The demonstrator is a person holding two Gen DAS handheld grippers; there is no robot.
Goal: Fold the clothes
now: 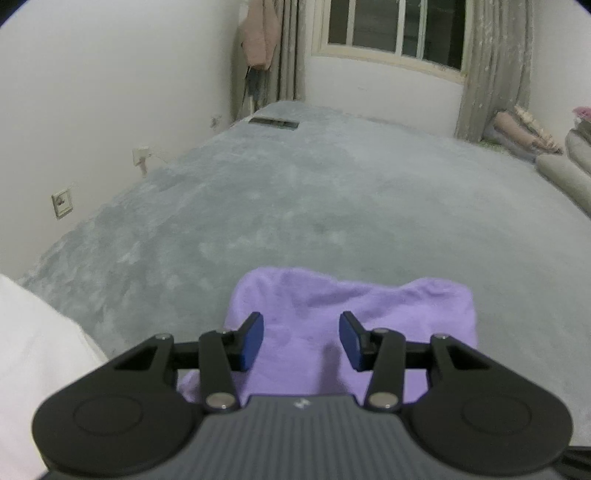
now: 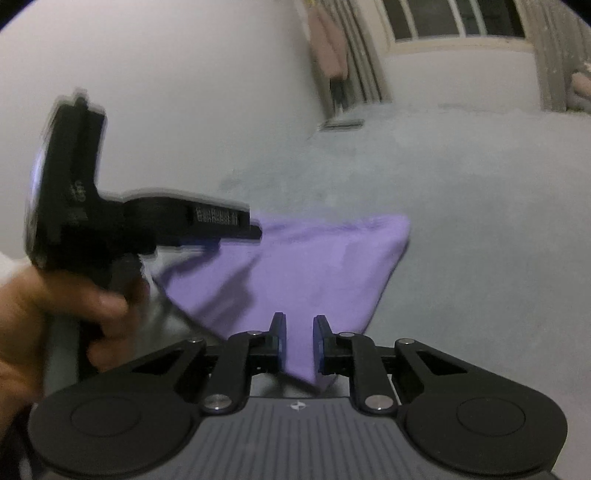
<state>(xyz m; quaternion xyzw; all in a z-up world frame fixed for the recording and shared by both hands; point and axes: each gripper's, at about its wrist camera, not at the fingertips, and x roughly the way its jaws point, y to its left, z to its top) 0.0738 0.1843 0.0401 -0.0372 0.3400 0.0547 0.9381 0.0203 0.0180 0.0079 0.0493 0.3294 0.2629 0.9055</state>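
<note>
Both grippers hang over a purple cloth (image 1: 332, 325) that lies on a grey plush surface (image 1: 332, 206), low in the middle of each picture.

From the left wrist view, the left gripper (image 1: 301, 339) has its two blue pads (image 1: 251, 341) well apart. The cloth lies under the gap and nothing is pinched between the pads. This view shows the far edge of the cloth as two soft rounded bumps. It also shows a white fabric (image 1: 33, 369) at the lower left edge, two wall sockets (image 1: 62, 202) on the white wall at the left, a window (image 1: 395, 29) at the top with curtains (image 1: 491, 74) on both sides, a pink garment (image 1: 258, 33) hanging beside the left curtain, a dark flat object (image 1: 273, 122) far back on the grey surface, and folded bedding (image 1: 524, 136) at the right edge.

The right wrist view gives what the first cannot. There the right gripper (image 2: 300, 345) has its fingers (image 2: 279, 339) close together, and a narrow corner of the cloth runs down between them. Whether the pads really press on it, I cannot tell. The cloth spreads upward from this point like a triangle, with one corner at the centre right. At the left of this frame the left gripper is seen from the side, blurred, with its tip above the upper left part of the cloth, and a person's hand (image 2: 55, 306) holds its handle at the lower left.
</note>
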